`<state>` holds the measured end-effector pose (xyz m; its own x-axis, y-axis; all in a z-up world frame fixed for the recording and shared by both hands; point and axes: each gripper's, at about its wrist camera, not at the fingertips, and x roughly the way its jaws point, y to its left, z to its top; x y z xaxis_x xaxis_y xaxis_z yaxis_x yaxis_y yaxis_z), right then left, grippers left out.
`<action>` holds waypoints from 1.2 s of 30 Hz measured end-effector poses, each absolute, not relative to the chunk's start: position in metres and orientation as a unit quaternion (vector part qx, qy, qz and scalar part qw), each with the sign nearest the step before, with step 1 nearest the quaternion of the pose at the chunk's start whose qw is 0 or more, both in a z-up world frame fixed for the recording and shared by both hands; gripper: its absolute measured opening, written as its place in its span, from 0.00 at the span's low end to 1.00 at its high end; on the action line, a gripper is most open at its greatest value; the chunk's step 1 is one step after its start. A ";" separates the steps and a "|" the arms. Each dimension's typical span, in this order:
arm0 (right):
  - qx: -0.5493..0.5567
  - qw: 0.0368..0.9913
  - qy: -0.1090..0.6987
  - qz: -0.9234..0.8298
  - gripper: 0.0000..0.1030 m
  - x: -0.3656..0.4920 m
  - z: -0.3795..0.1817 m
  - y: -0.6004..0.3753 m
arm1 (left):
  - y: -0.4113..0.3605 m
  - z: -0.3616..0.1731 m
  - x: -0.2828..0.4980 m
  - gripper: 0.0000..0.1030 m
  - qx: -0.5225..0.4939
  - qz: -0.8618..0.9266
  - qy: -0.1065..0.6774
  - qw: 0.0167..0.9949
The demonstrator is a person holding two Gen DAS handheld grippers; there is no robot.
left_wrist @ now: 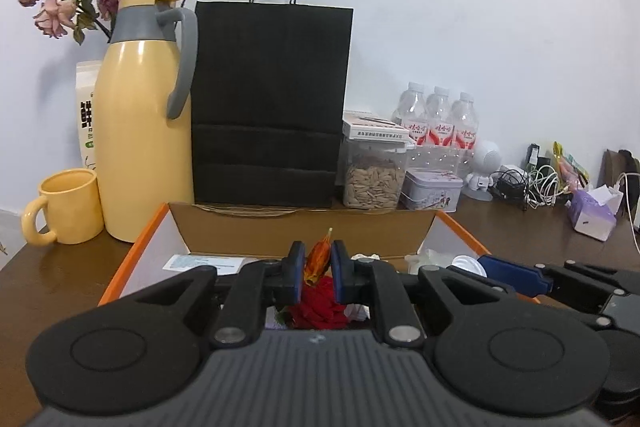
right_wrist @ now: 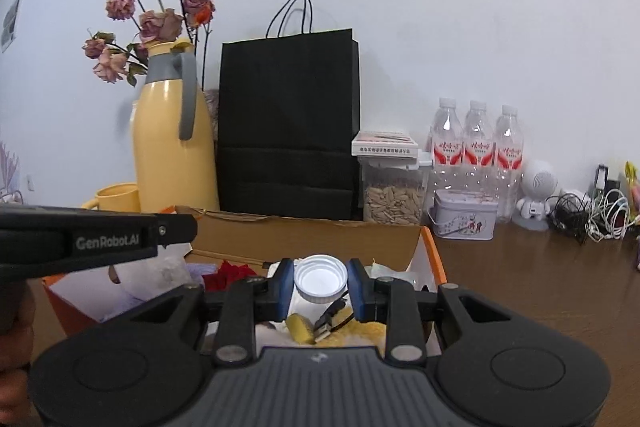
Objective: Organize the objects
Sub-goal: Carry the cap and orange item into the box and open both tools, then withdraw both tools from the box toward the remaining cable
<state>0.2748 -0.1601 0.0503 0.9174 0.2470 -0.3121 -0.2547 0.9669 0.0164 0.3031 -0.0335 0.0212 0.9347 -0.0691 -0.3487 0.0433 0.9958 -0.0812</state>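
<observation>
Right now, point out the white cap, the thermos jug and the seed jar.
white cap [right_wrist: 319, 277], right wrist view, on its inner disc, between the right tongs.
yellow thermos jug [left_wrist: 140, 143], left wrist view, on its body.
clear seed jar [left_wrist: 374, 183], left wrist view, on the seed-filled front wall.

The left gripper [left_wrist: 316, 269] points slightly downward, its blue-padded jaws closed tight on something thin and orange-red. The right gripper [right_wrist: 320, 279] sits just beside it, to its right, tilted down about the same, its jaws clamped on a white cap [right_wrist: 320, 277]. At the near left edge, part of a hand [right_wrist: 14, 339] grips the left tool.
</observation>
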 end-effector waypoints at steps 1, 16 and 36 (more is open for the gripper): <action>-0.011 0.979 0.159 0.129 0.26 0.275 0.050 -0.160 | -0.034 0.020 0.303 0.14 -0.034 -0.030 0.180 0.983; -0.027 0.980 0.163 0.116 1.00 0.266 0.040 -0.158 | -0.032 0.019 0.293 1.00 -0.036 0.022 0.140 0.989; -0.036 0.982 0.141 0.121 1.00 0.248 0.052 -0.156 | -0.028 0.031 0.271 1.00 -0.043 0.019 0.124 0.991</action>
